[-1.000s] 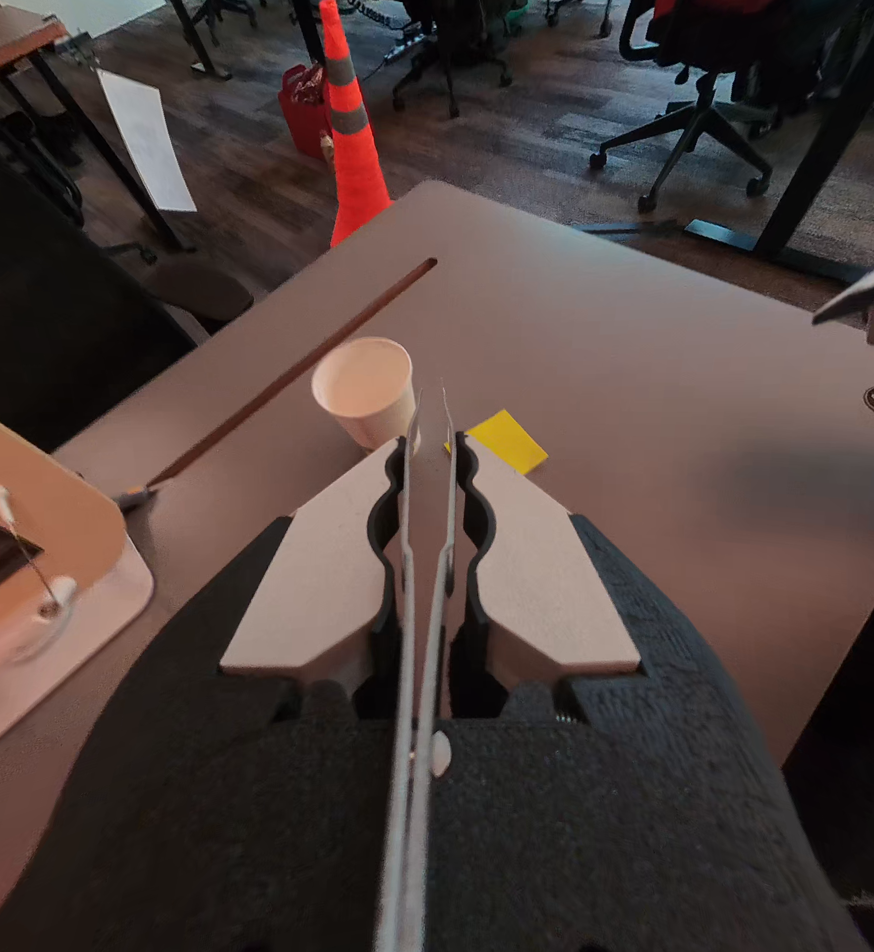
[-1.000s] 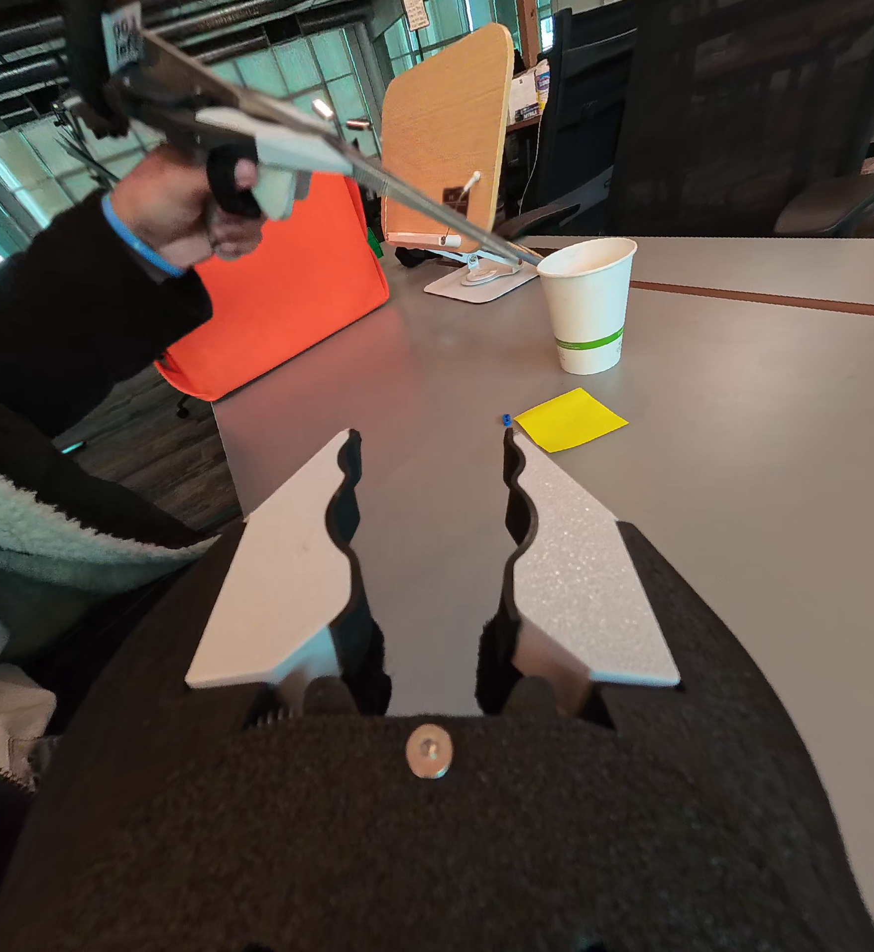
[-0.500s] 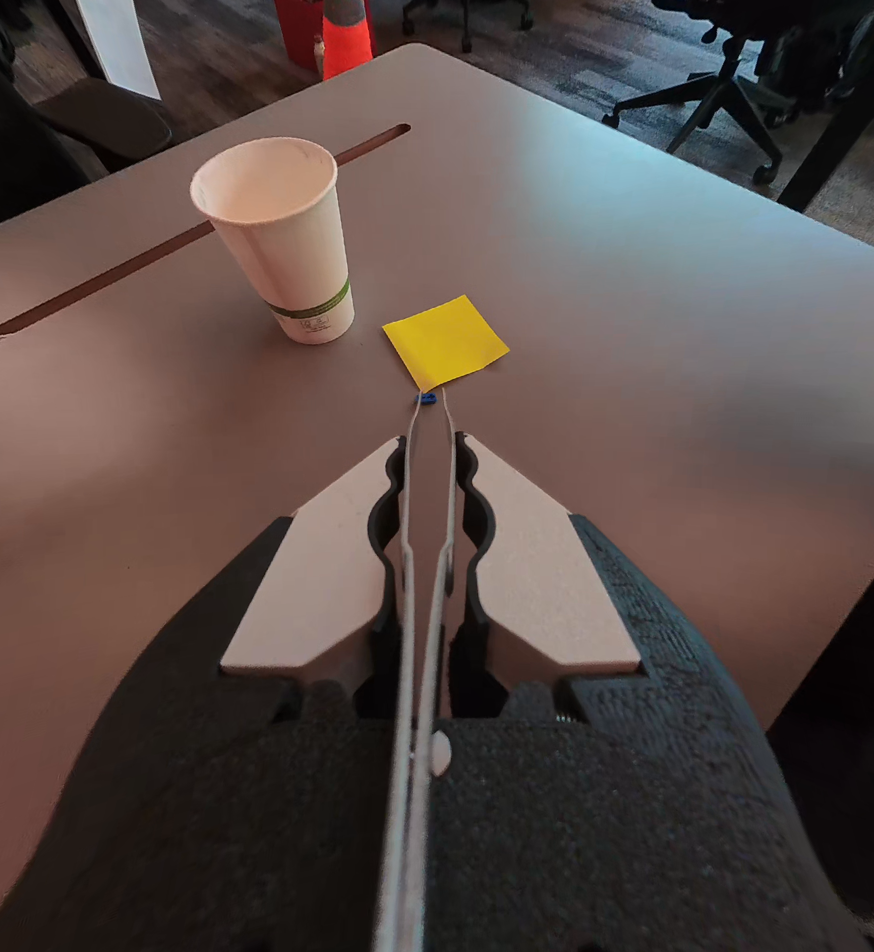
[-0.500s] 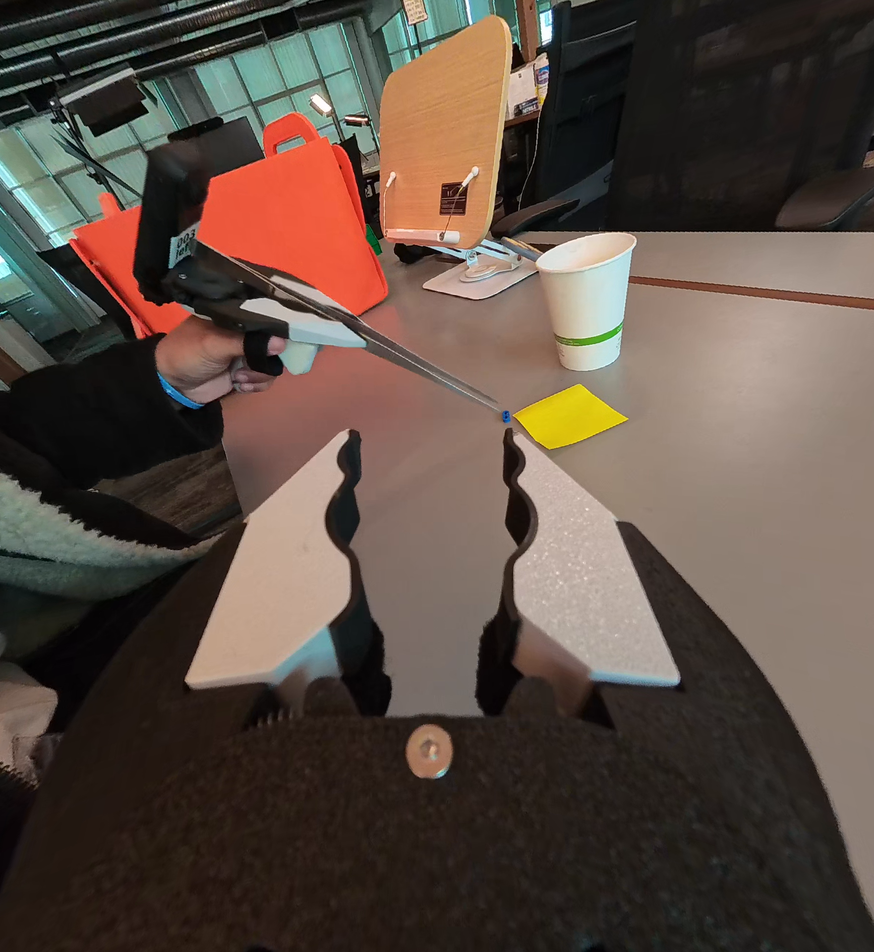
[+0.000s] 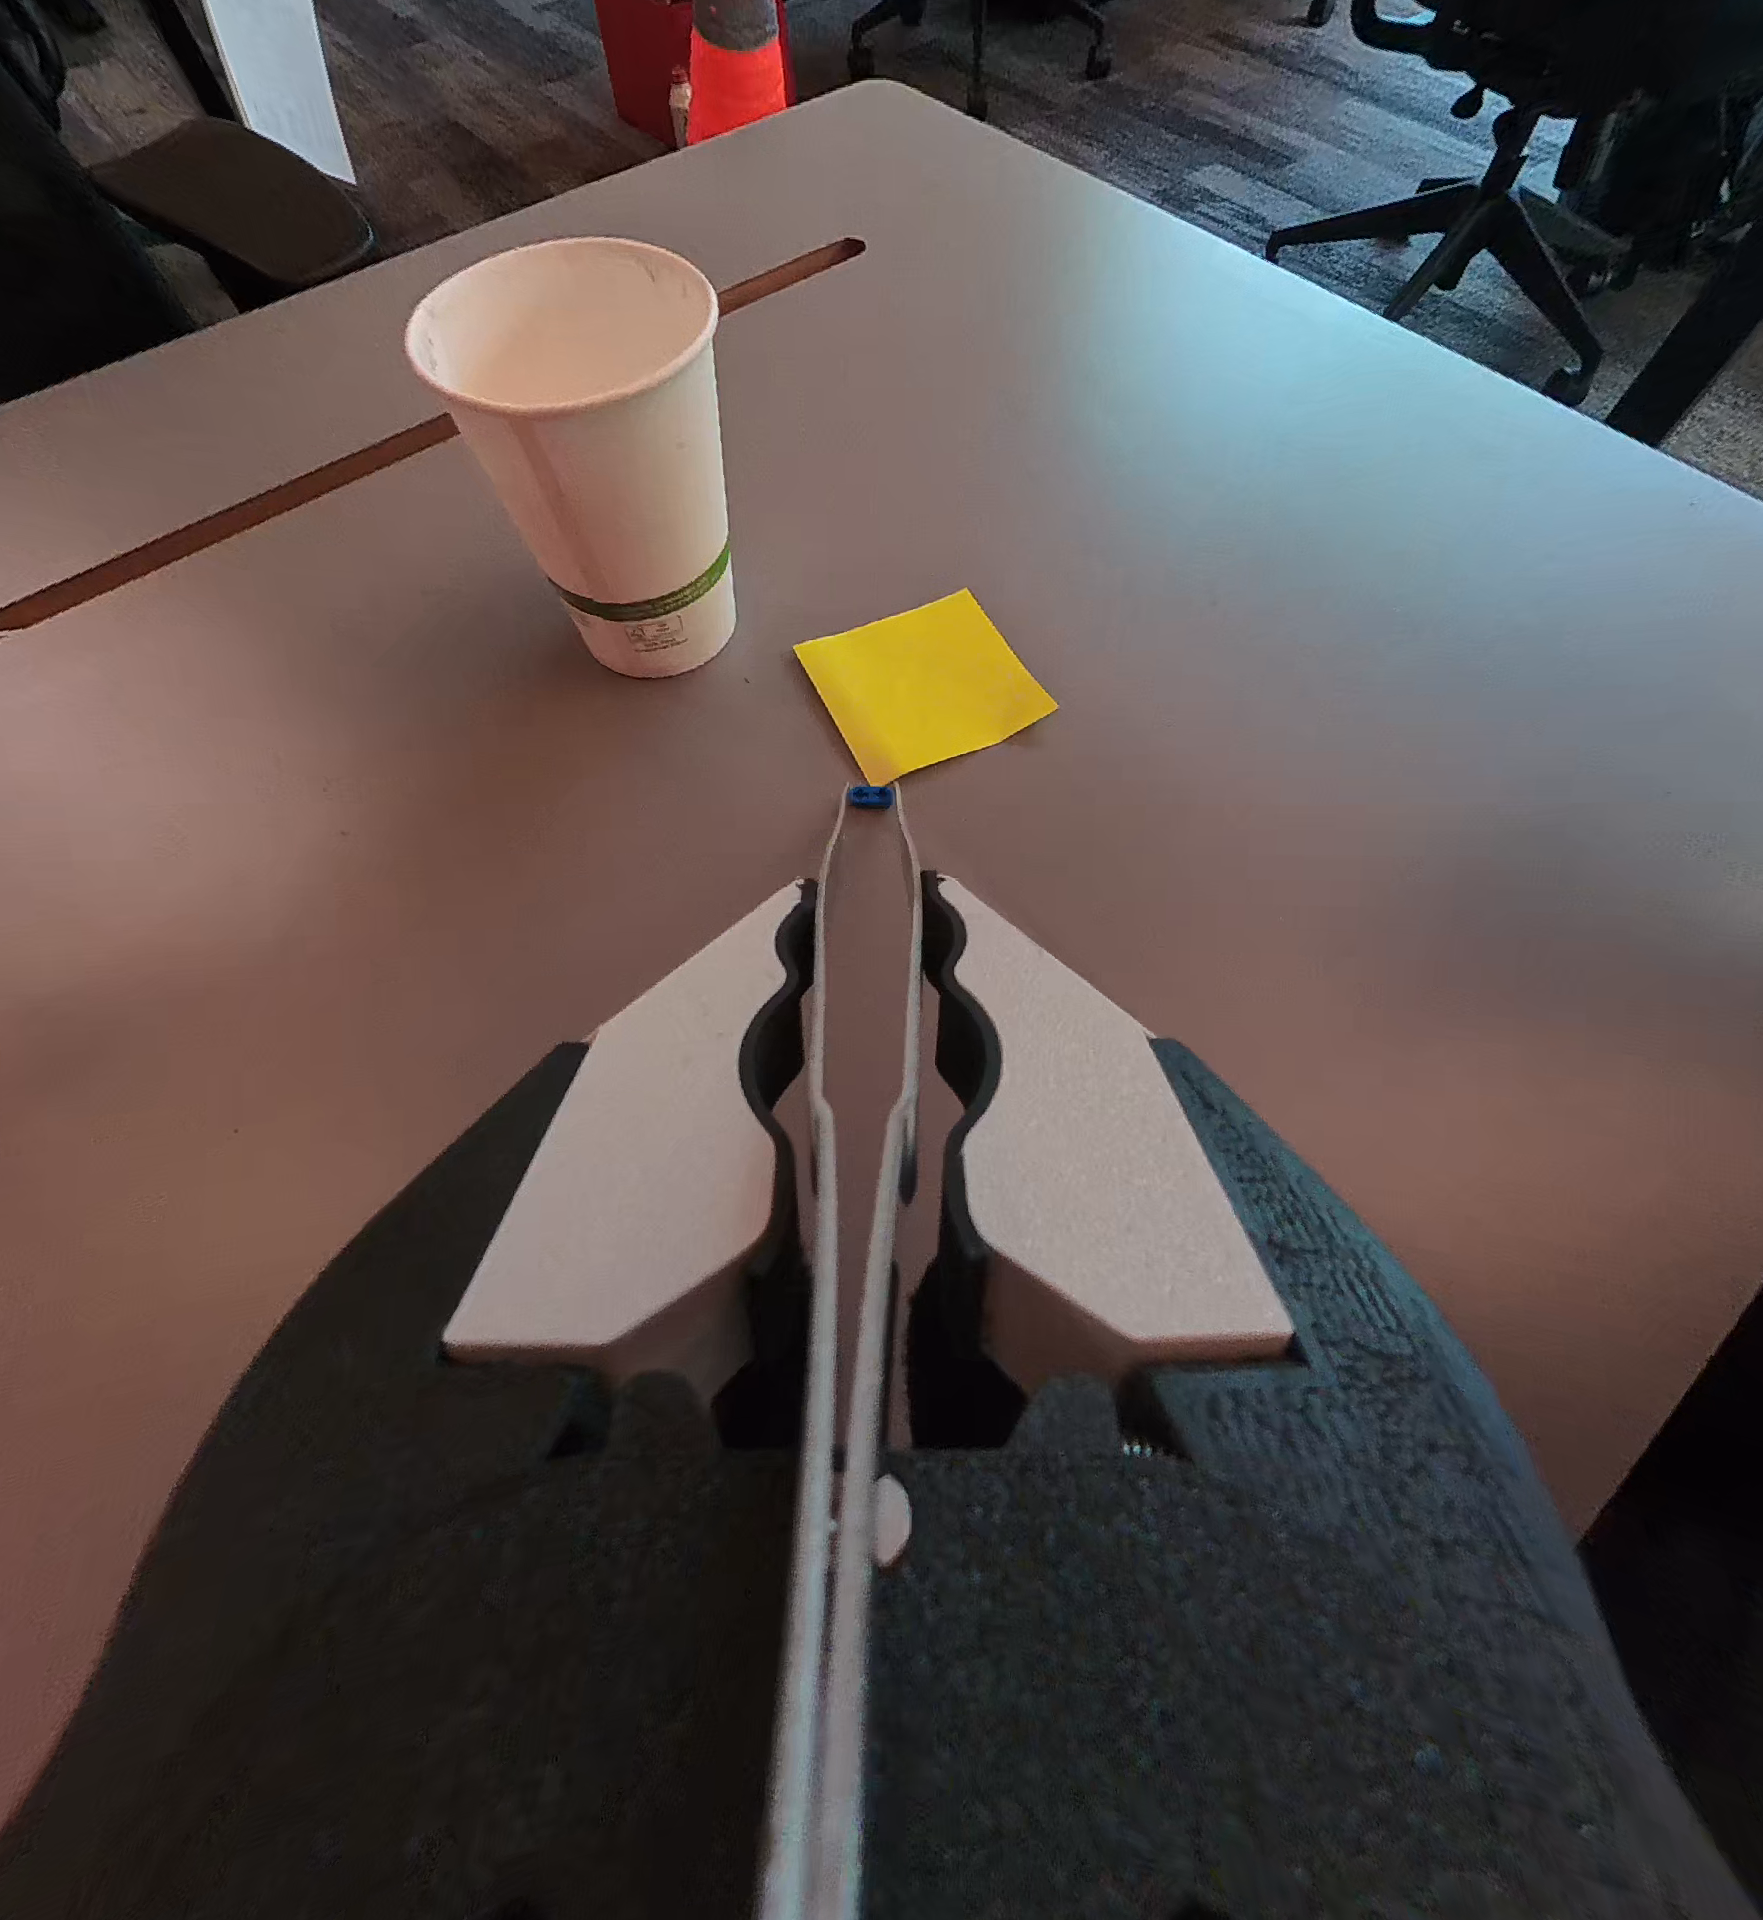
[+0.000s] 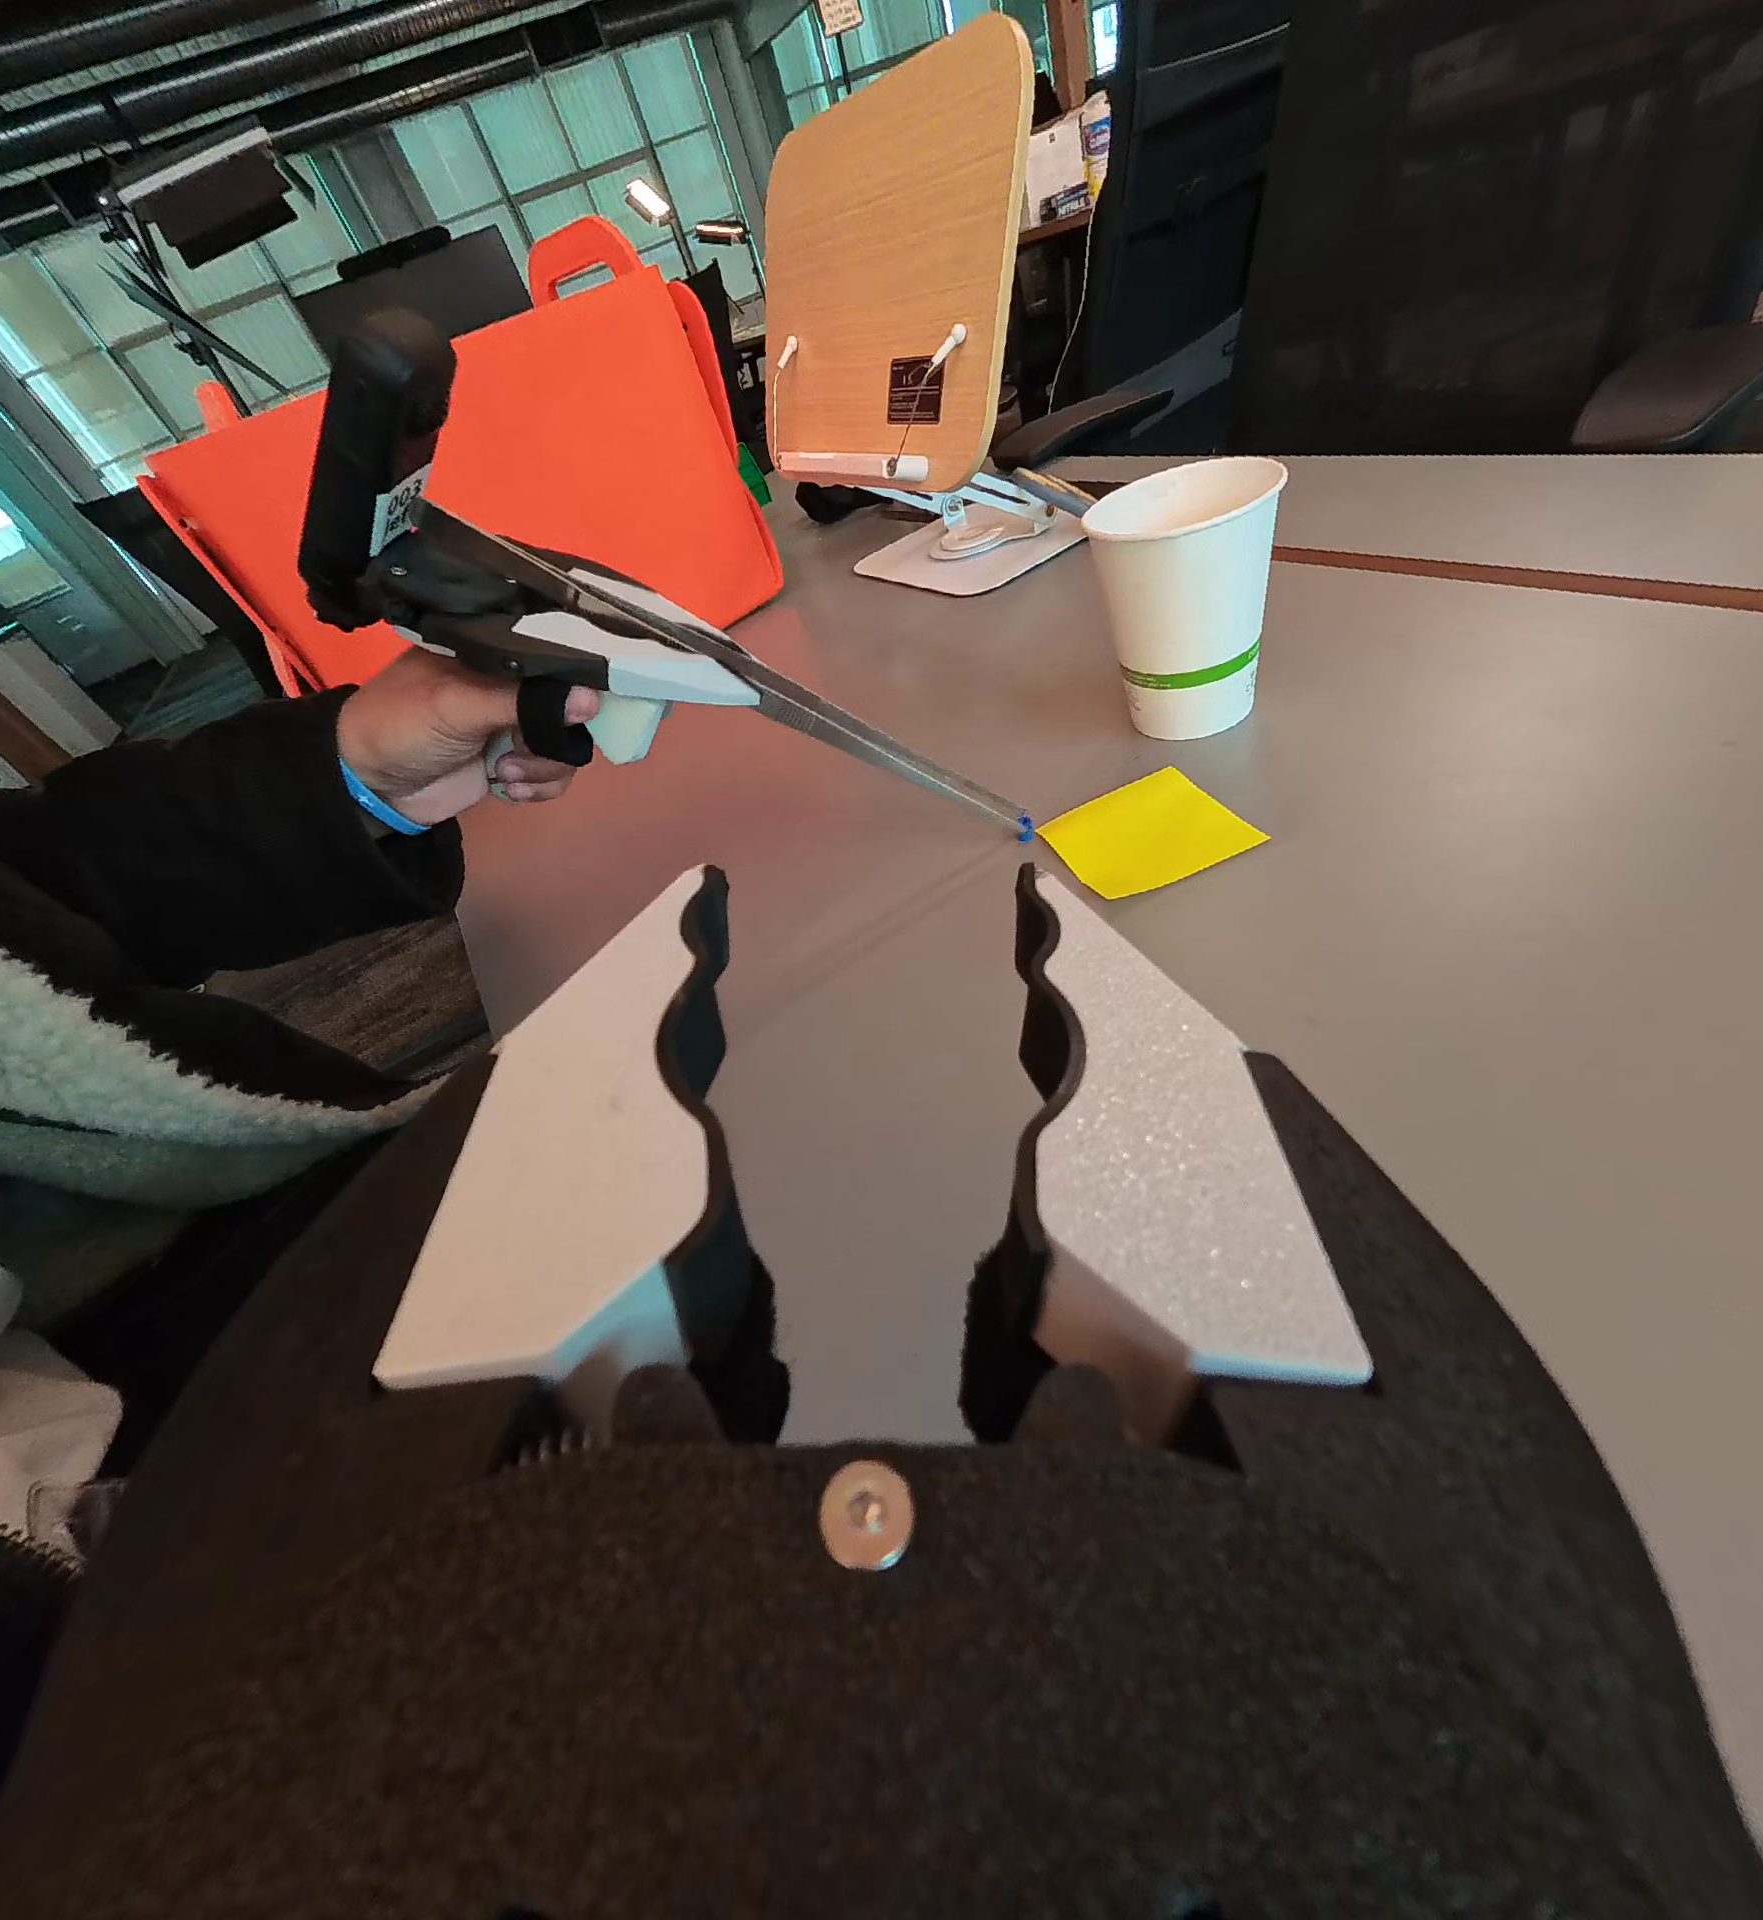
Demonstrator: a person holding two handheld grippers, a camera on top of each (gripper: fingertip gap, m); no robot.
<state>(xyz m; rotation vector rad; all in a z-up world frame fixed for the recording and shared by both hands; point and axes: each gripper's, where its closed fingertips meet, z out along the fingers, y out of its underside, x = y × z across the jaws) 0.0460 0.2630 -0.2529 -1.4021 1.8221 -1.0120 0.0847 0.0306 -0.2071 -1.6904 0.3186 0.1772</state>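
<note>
Pinching a pair of metal tweezers (image 5: 861, 1039) between their pads, the left tongs (image 5: 864, 883) hang low over the table (image 5: 1324, 582). The tweezer tips bracket a tiny blue piece (image 5: 869, 797) at 12 o'clock, touching the near corner of a yellow sticky note (image 5: 924, 686). A white paper cup (image 5: 586, 447) stands at 11 o'clock beyond. The right tongs (image 6: 864, 883) are spread wide, holding nothing.

Left tool (image 5: 866, 894) clamps tweezers (image 5: 861, 1039), tips pinching a blue bead (image 5: 870, 797) just before the yellow note (image 5: 924, 686)
</note>
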